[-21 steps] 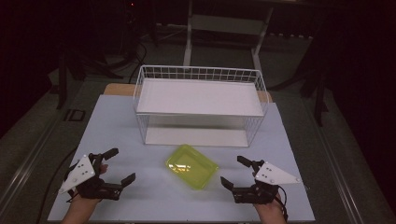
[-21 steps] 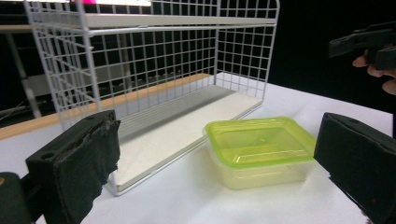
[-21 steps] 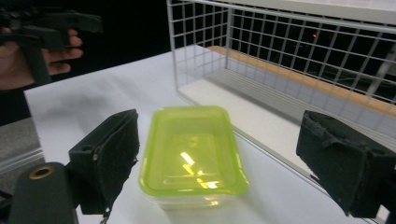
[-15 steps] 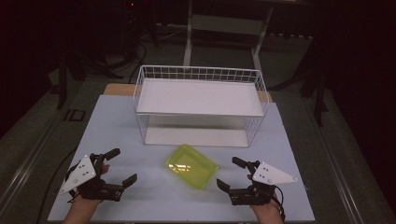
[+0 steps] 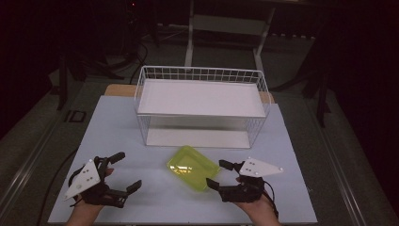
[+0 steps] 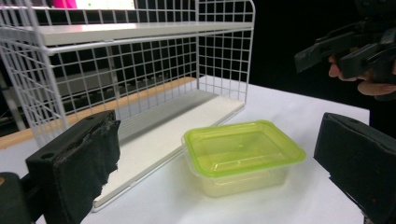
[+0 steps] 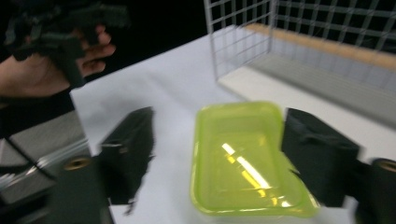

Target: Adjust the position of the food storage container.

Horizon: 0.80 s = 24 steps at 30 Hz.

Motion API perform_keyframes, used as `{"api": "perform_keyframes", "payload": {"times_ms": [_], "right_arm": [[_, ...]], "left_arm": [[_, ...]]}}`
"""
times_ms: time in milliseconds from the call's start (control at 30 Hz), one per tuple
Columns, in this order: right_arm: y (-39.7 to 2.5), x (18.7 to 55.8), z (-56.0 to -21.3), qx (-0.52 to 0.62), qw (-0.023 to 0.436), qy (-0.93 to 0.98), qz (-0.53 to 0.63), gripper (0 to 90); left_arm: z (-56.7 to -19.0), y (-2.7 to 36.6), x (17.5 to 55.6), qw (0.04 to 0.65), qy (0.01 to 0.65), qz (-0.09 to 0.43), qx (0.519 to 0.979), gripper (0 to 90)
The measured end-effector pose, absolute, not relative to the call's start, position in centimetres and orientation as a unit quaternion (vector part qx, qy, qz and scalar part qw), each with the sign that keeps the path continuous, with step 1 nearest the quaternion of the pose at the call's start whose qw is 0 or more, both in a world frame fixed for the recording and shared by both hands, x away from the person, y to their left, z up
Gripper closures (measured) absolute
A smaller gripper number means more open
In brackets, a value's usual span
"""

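Right gripper (image 5: 220, 174): jaws spread wide, gripping nothing, held low over the near-right part of the table. In the right gripper view its two black pads (image 7: 322, 154) flank the near end of the lidded yellow-green translucent plastic rectangular container (image 7: 245, 158); can't tell if either pad touches it. From the high view the jaw tips sit just beside the container's (image 5: 193, 167) right edge.

Left gripper (image 5: 126, 171): also released, jaws wide apart, nothing between them. It's at the near-left of the table, well apart from the container. In the left gripper view its torn foam pad (image 6: 81, 163) frames the container (image 6: 243, 154) from a distance, with the other hand (image 6: 359, 77) and its gripper at far right.

Container: lies flat on the white tabletop (image 5: 117, 127), near-centre, turned at an angle to the table edge, just in front of the white wire-grid two-tier shelf rack (image 5: 200, 106). Lid is on. Not touching the rack base.

Rack: stands at the far-centre of the table, white boards on both levels, both bare.

Surroundings are dark; black cable (image 5: 56, 172) trails off the left edge from the left gripper.
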State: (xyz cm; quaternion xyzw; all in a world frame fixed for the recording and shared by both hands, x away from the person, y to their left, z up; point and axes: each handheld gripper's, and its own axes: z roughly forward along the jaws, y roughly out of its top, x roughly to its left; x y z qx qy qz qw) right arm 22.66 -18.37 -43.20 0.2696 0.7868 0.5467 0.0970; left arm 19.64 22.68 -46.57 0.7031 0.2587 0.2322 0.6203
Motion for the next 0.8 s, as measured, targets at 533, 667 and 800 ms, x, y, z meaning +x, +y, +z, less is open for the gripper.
{"api": "perform_keyframes", "payload": {"times_ms": [533, 667, 800], "right_arm": [[-15.0, 21.8, -47.4, 0.267, 0.089, 0.837, 0.469, 83.8], [-14.5, 21.8, -48.0, 0.272, 0.076, 0.842, 0.460, 89.7], [-14.0, 21.8, -48.8, 0.263, 0.067, 0.851, 0.450, 89.8]], "left_arm": [[-46.9, 22.0, 19.6, 0.613, 0.246, 0.226, 0.716, 0.9], [-47.0, 22.1, 19.7, 0.612, 0.249, 0.227, 0.715, 0.9], [-47.0, 22.2, 19.7, 0.614, 0.250, 0.228, 0.713, 0.9]]}}
